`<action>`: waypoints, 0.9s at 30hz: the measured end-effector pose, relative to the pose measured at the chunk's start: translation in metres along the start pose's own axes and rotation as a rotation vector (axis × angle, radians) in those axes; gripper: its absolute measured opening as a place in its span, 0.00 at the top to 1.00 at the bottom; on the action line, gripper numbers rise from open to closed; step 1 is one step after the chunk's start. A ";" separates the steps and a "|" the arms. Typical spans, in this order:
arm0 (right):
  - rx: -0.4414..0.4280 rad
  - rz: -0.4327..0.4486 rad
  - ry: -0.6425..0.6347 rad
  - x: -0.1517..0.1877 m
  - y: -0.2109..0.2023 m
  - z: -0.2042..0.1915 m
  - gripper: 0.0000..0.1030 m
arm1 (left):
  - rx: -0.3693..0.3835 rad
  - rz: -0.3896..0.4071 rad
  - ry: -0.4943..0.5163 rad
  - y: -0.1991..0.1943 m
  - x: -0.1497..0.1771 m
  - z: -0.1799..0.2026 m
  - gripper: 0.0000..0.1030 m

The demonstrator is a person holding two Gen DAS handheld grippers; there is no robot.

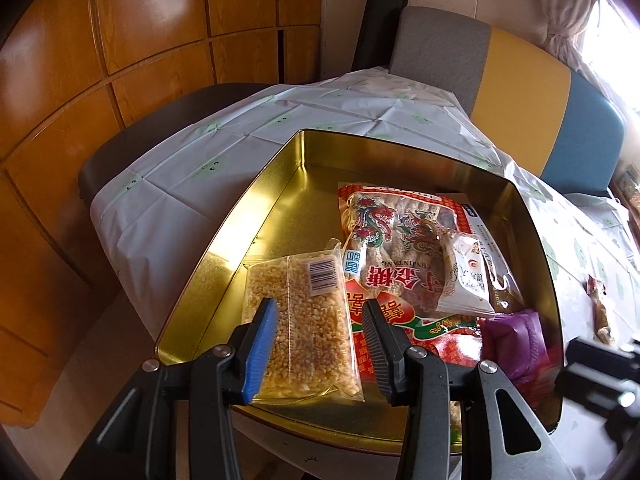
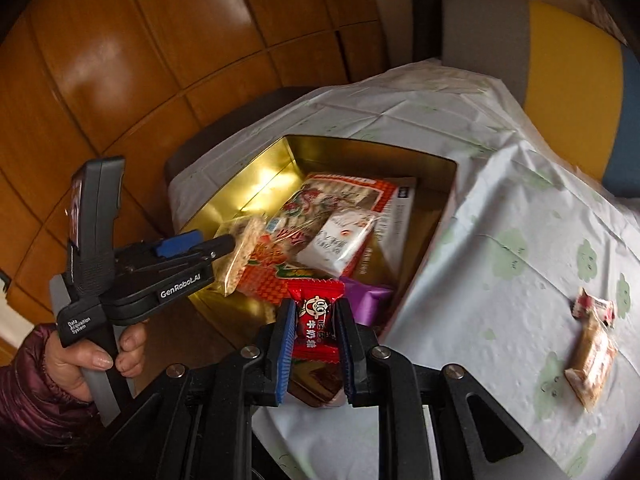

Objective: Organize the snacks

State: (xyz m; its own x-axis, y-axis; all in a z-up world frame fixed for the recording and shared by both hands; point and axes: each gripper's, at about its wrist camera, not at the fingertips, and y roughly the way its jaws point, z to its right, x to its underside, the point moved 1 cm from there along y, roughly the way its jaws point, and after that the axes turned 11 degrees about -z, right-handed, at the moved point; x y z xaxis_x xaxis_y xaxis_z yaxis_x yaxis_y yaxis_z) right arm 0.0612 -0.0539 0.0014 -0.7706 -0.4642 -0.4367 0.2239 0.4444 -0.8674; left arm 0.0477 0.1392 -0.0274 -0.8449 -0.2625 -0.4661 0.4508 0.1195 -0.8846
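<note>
Right wrist view, nearest first: your right gripper [image 2: 315,344] is clamped on a red candy packet [image 2: 316,326], blue pads pressing it from both sides. The packet stands upright between the fingers, just above the near rim of the gold tin [image 2: 256,184].

At 9 o'clock in that view, your left hand [image 2: 100,356] holds the left gripper [image 2: 228,246], with its tips reaching into the tin beside the rice-crisp bag [image 2: 236,256]. From this side you cannot tell whether they touch it.

Left wrist view: the left gripper [image 1: 322,344] stands wide, its fingers straddling the rice-crisp bag [image 1: 300,320] with a gap on each side. The bag lies flat on the tin floor, barcode label at its far end.

Inside the gold tin [image 1: 256,208], going outward: a purple packet [image 1: 514,344] sits at 3 o'clock by the near right wall. The large red bag [image 1: 400,248] lies just right of the rice-crisp bag, running toward 12 o'clock. A small white packet [image 1: 466,276] lies on top of it, tilted.

Outside the tin, on the pale tablecloth [image 2: 480,240], two wrapped snacks wait at 3 o'clock in the right wrist view: a long tan bar [image 2: 592,364] and a small red-and-white piece [image 2: 594,306] touching its far end. Both lie well apart from the tin.

Beyond the table, a chair [image 1: 520,96] in grey, yellow and blue sits at 1 o'clock.
</note>
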 end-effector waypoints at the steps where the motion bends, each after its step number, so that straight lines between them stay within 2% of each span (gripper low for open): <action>1: -0.004 -0.019 -0.009 -0.001 0.009 -0.006 0.74 | 0.001 -0.002 0.000 0.001 0.000 0.000 0.56; 5: 0.034 -0.074 -0.022 0.001 0.035 -0.009 0.72 | 0.000 -0.002 0.004 0.002 0.002 0.000 0.56; 10: 0.038 -0.089 -0.003 0.010 0.037 -0.004 0.72 | -0.001 0.001 0.023 0.002 0.005 0.005 0.56; 15: 0.029 -0.044 0.014 0.016 0.019 0.000 0.72 | 0.002 0.007 0.051 -0.001 0.006 0.014 0.56; 27: 0.134 0.035 0.082 0.027 -0.021 0.033 0.69 | 0.024 0.023 0.115 -0.013 0.012 0.034 0.56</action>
State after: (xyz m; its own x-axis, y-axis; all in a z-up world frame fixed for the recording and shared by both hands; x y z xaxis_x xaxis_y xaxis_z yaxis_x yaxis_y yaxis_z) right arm 0.0559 -0.1012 0.0002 -0.8061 -0.3834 -0.4507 0.3249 0.3499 -0.8787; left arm 0.0410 0.1018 -0.0207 -0.8609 -0.1478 -0.4868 0.4765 0.1008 -0.8734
